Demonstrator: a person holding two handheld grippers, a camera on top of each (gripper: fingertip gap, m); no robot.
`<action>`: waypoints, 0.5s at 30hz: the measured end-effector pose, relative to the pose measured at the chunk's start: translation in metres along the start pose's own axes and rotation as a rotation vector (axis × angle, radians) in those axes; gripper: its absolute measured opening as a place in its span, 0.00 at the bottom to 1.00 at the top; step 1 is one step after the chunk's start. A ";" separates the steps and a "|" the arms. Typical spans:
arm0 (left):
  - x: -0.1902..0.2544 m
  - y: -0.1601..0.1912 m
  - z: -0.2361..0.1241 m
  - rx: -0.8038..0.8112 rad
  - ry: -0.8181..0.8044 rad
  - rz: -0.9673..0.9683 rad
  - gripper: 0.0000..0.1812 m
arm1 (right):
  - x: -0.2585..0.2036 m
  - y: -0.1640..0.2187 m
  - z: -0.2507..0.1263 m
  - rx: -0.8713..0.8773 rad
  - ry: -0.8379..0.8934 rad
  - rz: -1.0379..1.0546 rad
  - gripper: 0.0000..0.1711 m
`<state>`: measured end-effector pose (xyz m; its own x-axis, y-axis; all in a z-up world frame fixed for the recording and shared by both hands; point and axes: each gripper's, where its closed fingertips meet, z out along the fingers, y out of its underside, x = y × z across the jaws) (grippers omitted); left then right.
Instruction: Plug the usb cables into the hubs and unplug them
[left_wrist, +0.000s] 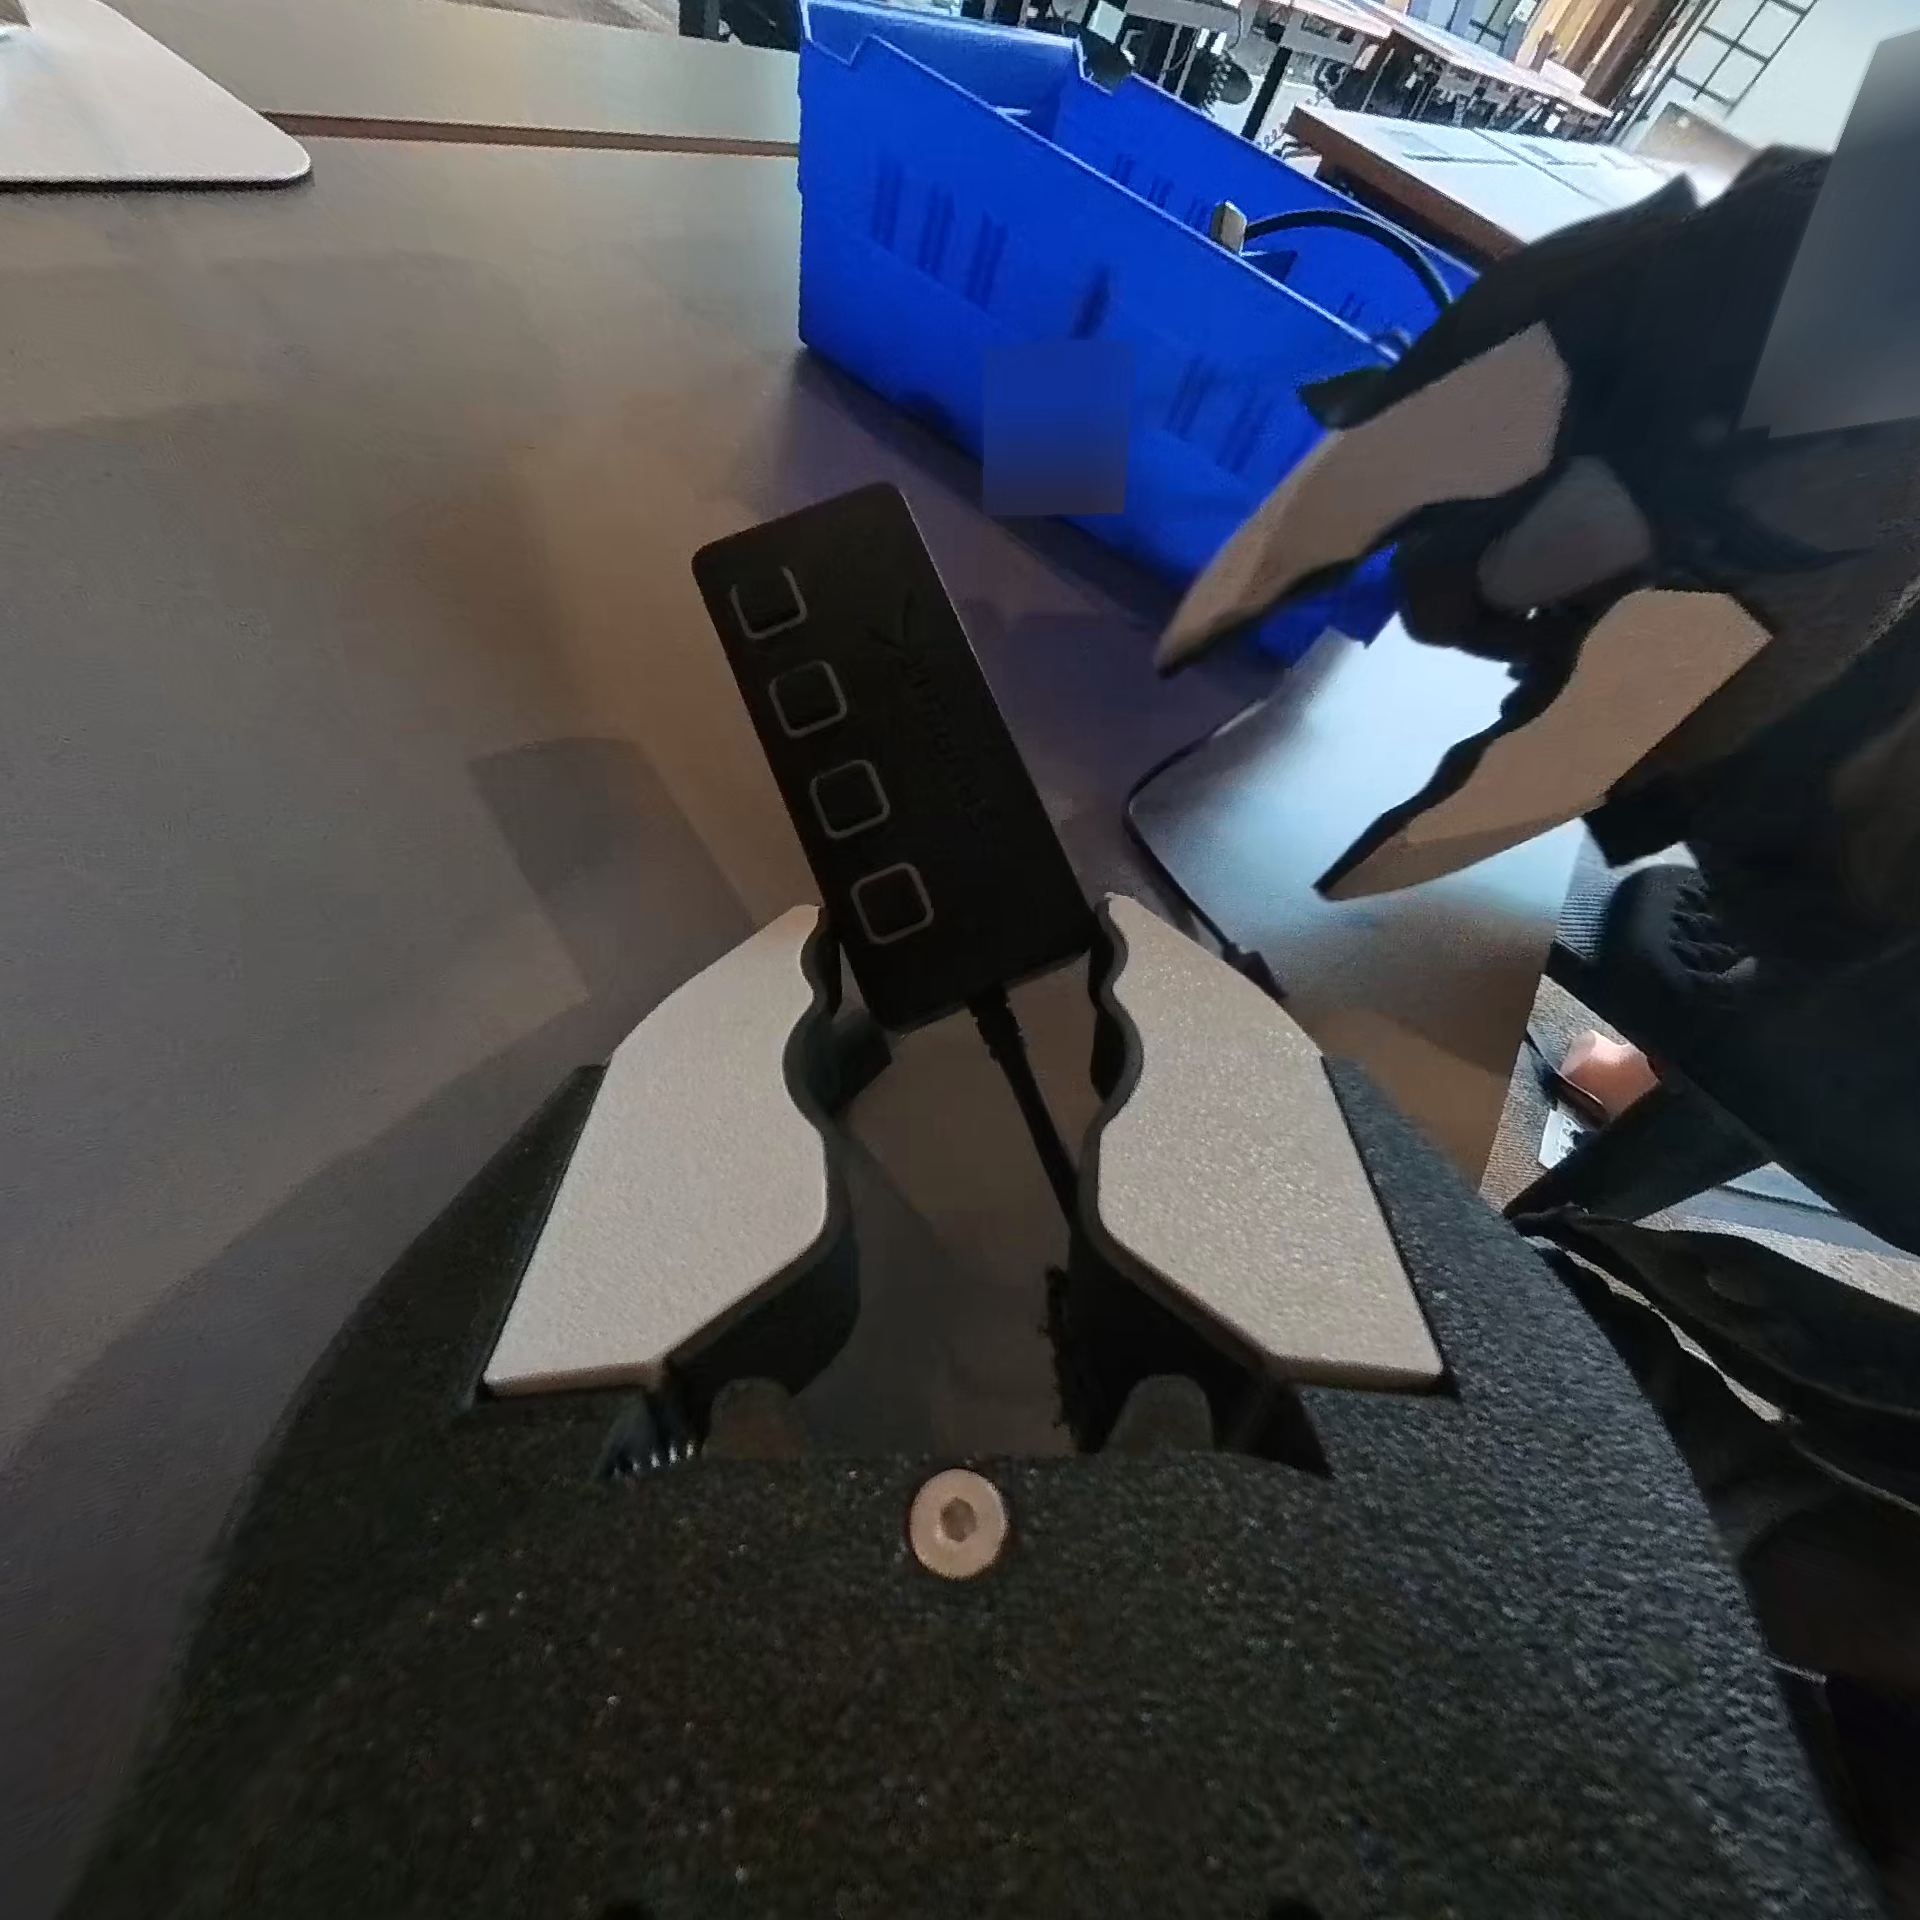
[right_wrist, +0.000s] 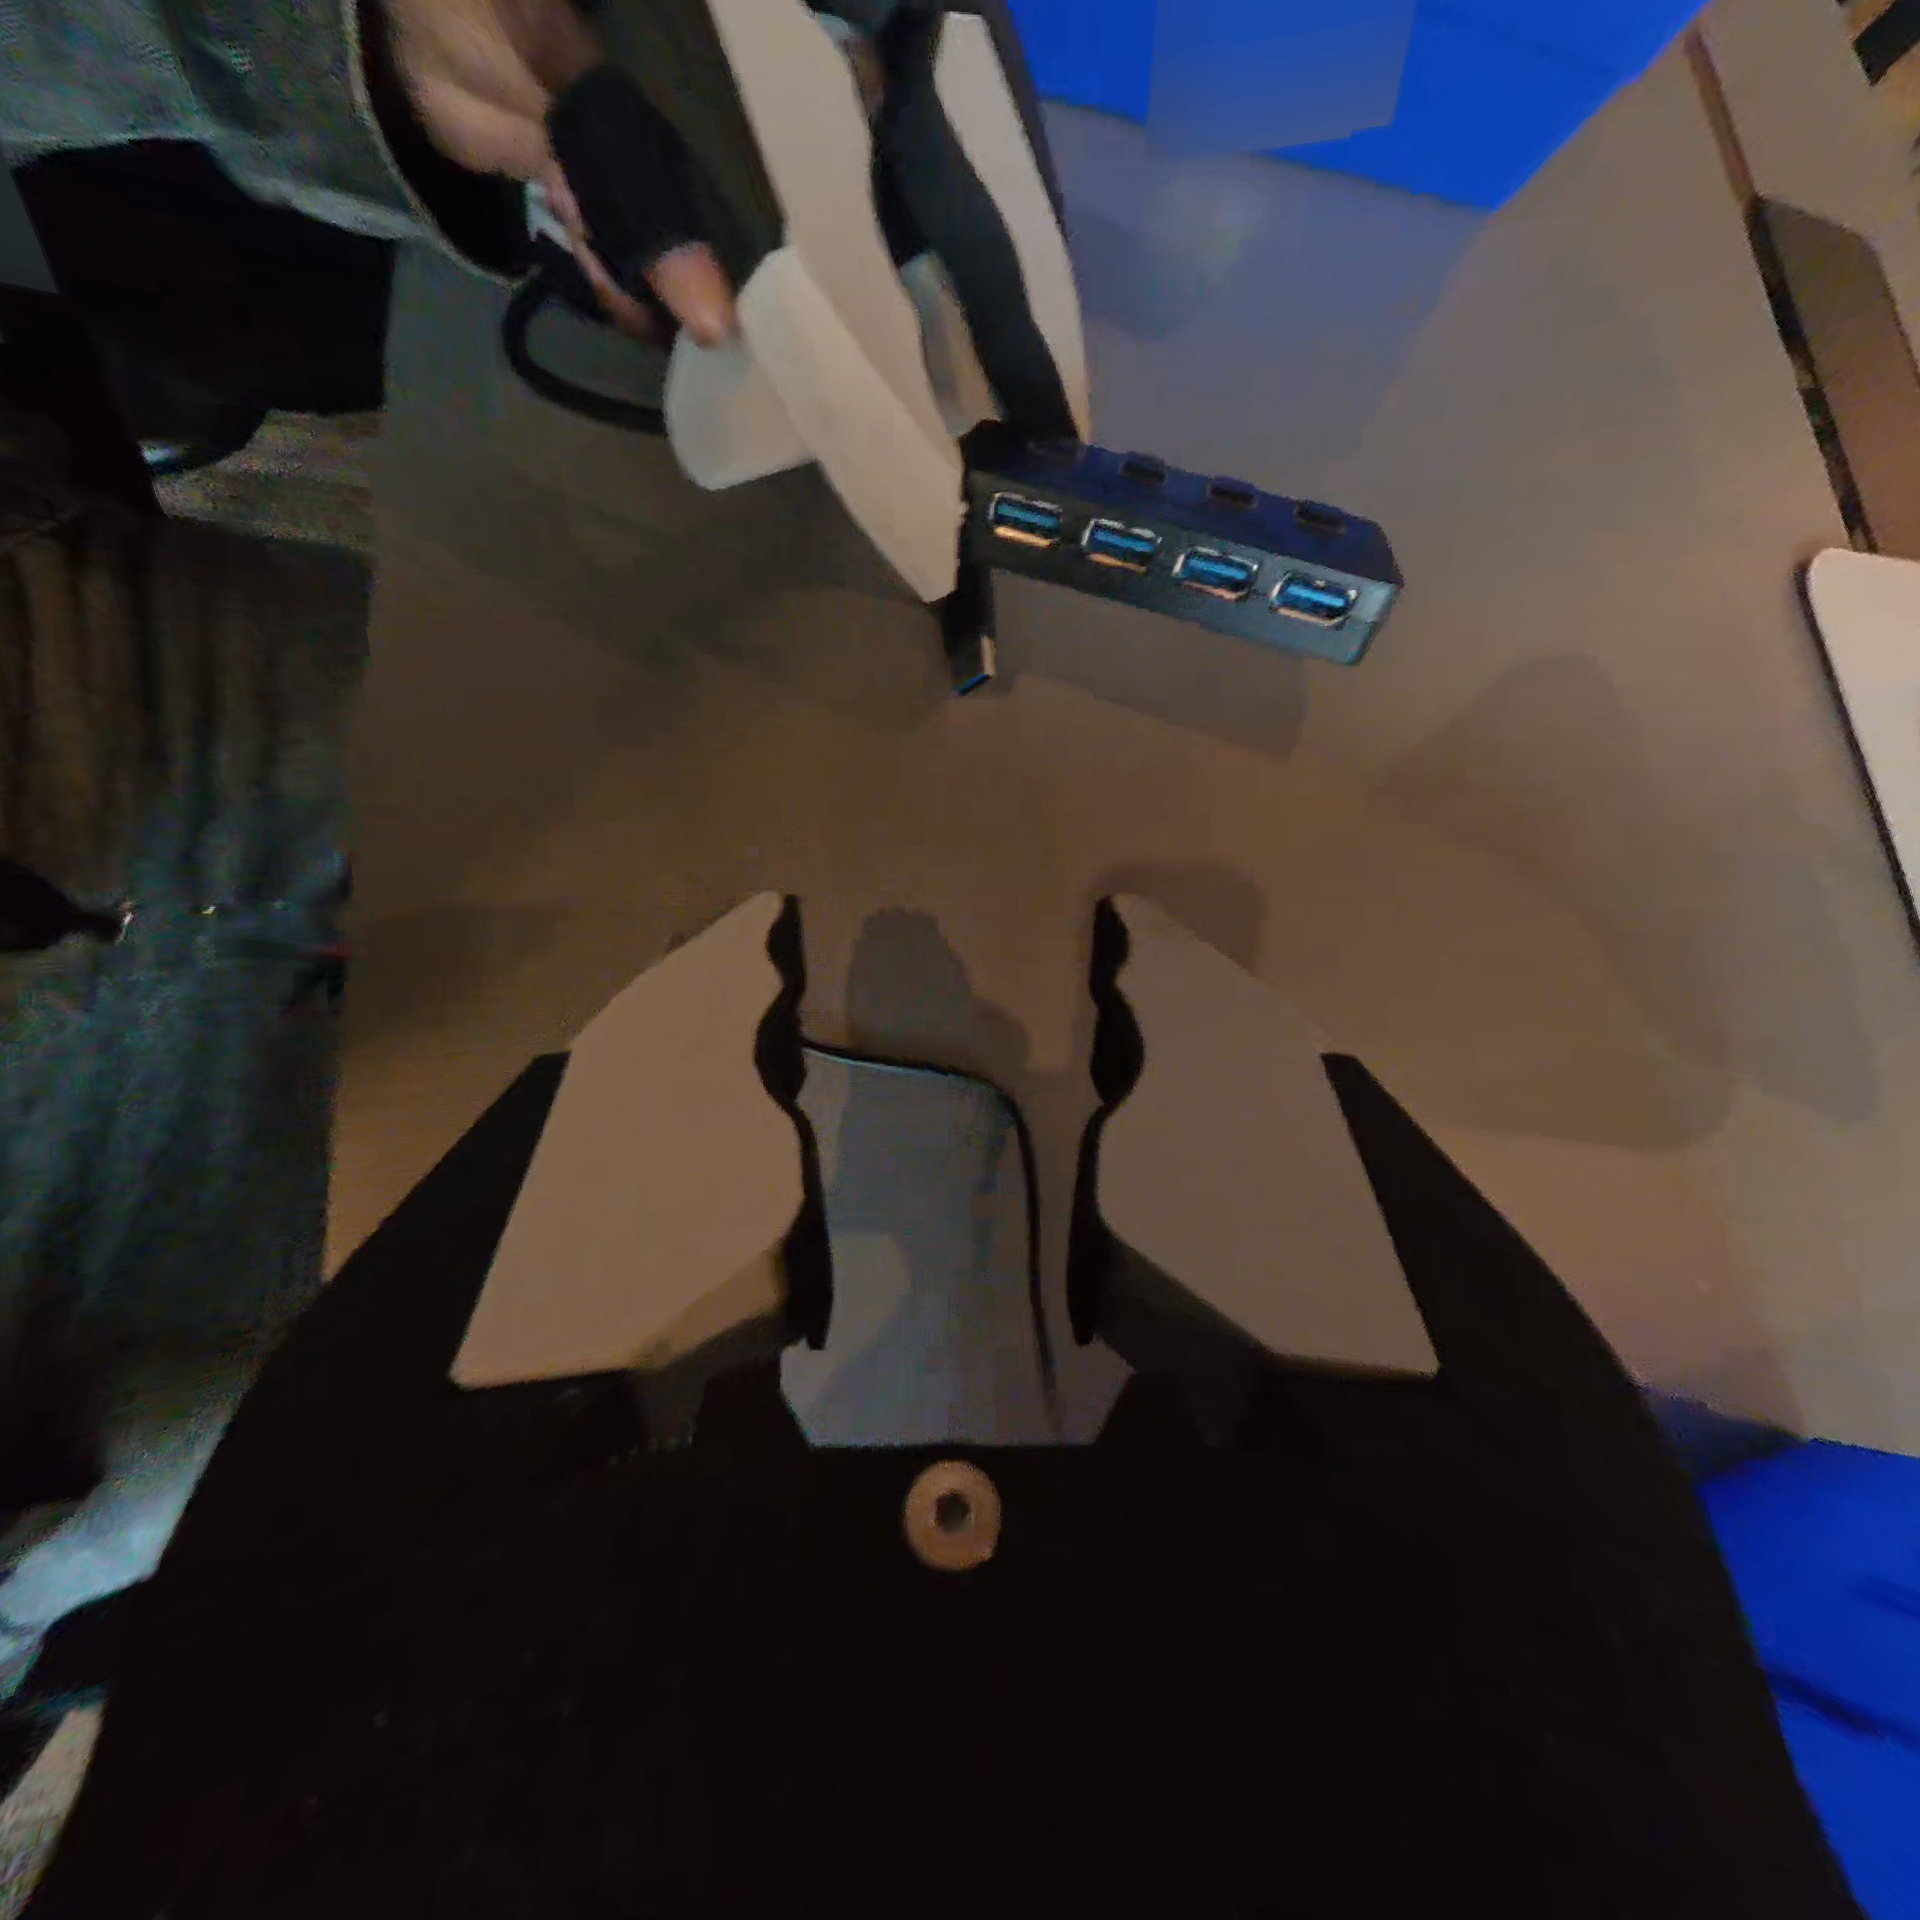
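In the lower centre of the left wrist view, the left gripper (left_wrist: 956, 935) is clenching the near end of the black hub (left_wrist: 883, 748), which is sticking up above the table (left_wrist: 312, 623). The right gripper (right_wrist: 945, 935) is hanging released and empty, with the hub's four blue ports (right_wrist: 1169, 561) in the upper centre of its view (no port is holding a plug). A loose USB plug (right_wrist: 971, 644) is dangling under the hub; I think the right one should be grasping this plug squarely, while the left one is keeping the hub steady.

Black grippers (left_wrist: 951, 920), grey fingers (left_wrist: 675, 1164) (silver screw (left_wrist: 958, 1524)).
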<state>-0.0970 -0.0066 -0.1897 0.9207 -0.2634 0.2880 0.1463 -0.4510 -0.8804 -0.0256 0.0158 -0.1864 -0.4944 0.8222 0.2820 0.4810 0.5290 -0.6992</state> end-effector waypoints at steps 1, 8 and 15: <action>0.000 0.000 0.000 0.002 0.003 -0.002 0.26 | -0.004 0.002 -0.004 -0.020 -0.012 -0.005 0.27; 0.005 0.003 0.002 -0.021 0.015 0.023 0.26 | -0.049 0.029 -0.021 -0.208 -0.336 -0.325 0.14; 0.007 0.005 0.004 -0.032 0.027 0.027 0.26 | -0.046 0.034 -0.011 -0.408 -0.599 -0.574 0.14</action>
<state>-0.0883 -0.0077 -0.1934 0.9139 -0.2985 0.2752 0.1101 -0.4701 -0.8757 0.0213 -0.0015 -0.2158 -0.9732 0.2251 0.0471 0.2077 0.9483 -0.2400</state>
